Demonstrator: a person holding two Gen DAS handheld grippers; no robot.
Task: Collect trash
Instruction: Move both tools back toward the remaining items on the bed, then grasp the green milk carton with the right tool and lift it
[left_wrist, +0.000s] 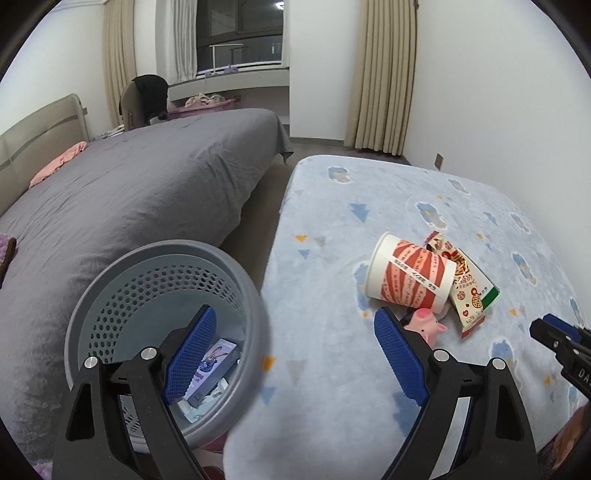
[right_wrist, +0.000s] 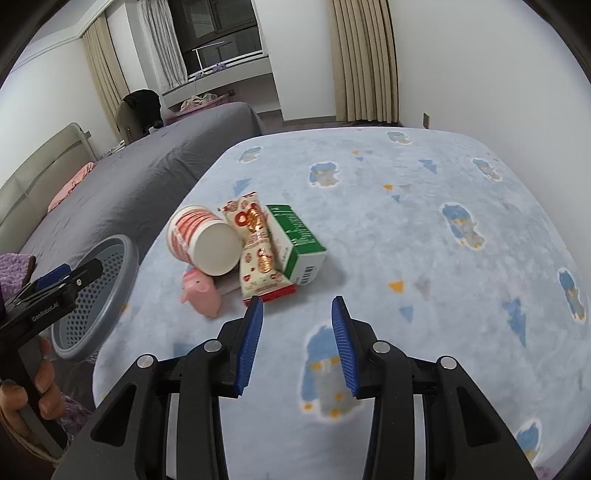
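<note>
The trash lies in a small heap on the pale blue blanket (right_wrist: 424, 229): a paper cup (right_wrist: 201, 240) on its side, red-striped, its white base turned toward the right gripper (right_wrist: 297, 341); a snack wrapper (right_wrist: 258, 251) leaning against it; and a green-and-white carton (right_wrist: 299, 243) touching the wrapper's far side. A pink pig toy (right_wrist: 199, 291) lies just before the cup. The writing on cup and wrapper is too small to read; the carton shows a barcode. Something dark under the cup is hidden between pig and wrapper.

The heap sits just ahead and left of the right gripper, whose blue pads stand partly apart with nothing between them. From the left gripper (left_wrist: 295, 354) the heap is ahead and to the right; its jaws are wide apart and empty, one pad over the grey bin (left_wrist: 166, 332). Inside the bin lies a box (left_wrist: 214, 365) with a cartoon rabbit, partly hidden by that pad. The left gripper's body reads "GenRobot.AI".
</note>
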